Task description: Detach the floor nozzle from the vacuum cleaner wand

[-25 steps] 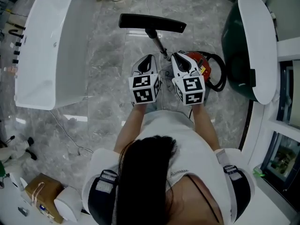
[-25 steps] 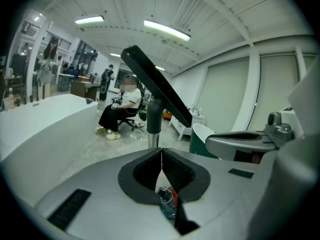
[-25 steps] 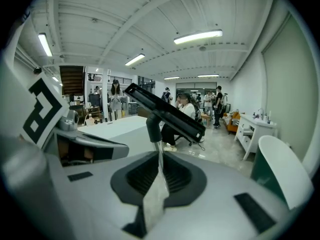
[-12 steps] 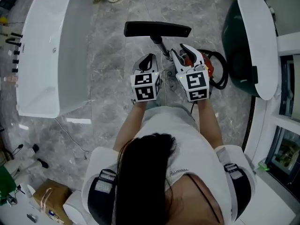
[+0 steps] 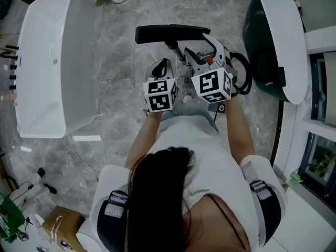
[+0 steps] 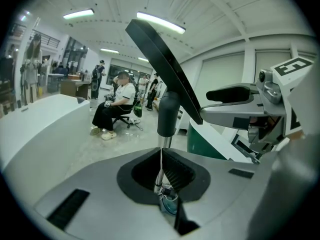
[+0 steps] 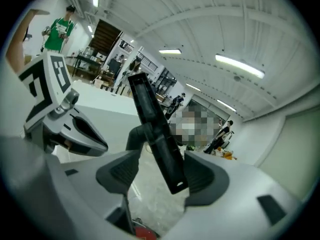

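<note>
The black floor nozzle (image 5: pixel 170 33) lies crosswise on the grey stone floor, its neck (image 5: pixel 176 49) running into the thin metal wand (image 6: pixel 162 156). My left gripper (image 5: pixel 163 70) is shut on that wand just below the neck; in the left gripper view (image 6: pixel 161 169) the tube sits pinched between the pads. My right gripper (image 5: pixel 207 49) has just been opening and stands open near the nozzle's right end. In the right gripper view (image 7: pixel 157 171) the nozzle (image 7: pixel 155 129) shows between the jaws, and the pads do not press on it. The red vacuum body (image 5: pixel 220 67) lies under the right gripper.
A white bathtub (image 5: pixel 47 67) stands at the left, a green tub with a white rim (image 5: pixel 283 41) at the right. The black hose (image 5: pixel 244 77) loops beside the vacuum. A thin cable (image 5: pixel 73 146) trails on the floor. A seated person (image 6: pixel 117 106) is farther off.
The right gripper has rolled, opened its jaws and moved up toward the nozzle's right end. The left gripper has stayed shut on the wand.
</note>
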Demonstrator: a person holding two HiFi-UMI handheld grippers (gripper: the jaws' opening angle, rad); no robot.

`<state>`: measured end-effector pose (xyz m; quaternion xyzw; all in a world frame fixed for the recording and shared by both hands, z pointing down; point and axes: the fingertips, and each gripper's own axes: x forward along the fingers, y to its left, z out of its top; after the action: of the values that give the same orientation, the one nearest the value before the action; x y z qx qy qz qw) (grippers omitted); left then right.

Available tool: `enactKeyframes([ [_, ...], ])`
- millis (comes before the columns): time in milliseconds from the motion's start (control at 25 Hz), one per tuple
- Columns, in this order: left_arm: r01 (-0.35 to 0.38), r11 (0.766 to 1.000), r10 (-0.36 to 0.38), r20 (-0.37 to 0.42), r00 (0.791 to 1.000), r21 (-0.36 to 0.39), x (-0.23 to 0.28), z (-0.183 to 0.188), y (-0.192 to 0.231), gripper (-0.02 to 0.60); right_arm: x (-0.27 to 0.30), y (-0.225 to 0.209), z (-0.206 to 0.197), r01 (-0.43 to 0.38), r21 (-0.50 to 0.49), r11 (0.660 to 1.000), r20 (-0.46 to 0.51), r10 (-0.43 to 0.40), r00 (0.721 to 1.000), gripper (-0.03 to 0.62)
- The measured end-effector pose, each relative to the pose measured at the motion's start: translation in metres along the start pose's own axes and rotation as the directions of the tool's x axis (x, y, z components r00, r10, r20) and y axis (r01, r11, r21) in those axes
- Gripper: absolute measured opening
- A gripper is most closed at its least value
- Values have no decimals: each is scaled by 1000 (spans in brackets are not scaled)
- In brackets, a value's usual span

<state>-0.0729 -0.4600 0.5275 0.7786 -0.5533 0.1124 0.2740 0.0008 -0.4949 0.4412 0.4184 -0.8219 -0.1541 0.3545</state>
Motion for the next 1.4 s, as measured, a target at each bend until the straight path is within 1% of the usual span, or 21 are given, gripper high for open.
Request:
enactKeyframes([
  [240, -14, 1000, 14, 3, 1000, 8, 8, 5, 2, 2, 15, -8, 0, -6, -135, 991, -40, 0, 999, 295],
  [520, -43, 999, 43, -7, 999, -1, 12, 4, 7, 2, 34, -13, -1, -39, -228, 973, -59, 27, 998, 316],
  [680, -60, 998, 60, -20, 998, -9, 13, -1, 10, 2, 42, -10, -2, -76, -255, 964, -72, 59, 996, 318],
  [920, -72, 997, 72, -22, 997, -13, 22, 1, 9, 2, 58, -7, -6, -115, -269, 956, -79, 97, 992, 316],
  [1160, -79, 997, 79, -16, 997, -17, 25, 5, 8, 2, 68, -9, -4, -108, -308, 945, -73, 90, 993, 316],
  [1400, -94, 995, 94, -16, 995, -23, 26, 3, 11, 2, 75, -5, -4, -130, -328, 936, -72, 112, 991, 308],
])
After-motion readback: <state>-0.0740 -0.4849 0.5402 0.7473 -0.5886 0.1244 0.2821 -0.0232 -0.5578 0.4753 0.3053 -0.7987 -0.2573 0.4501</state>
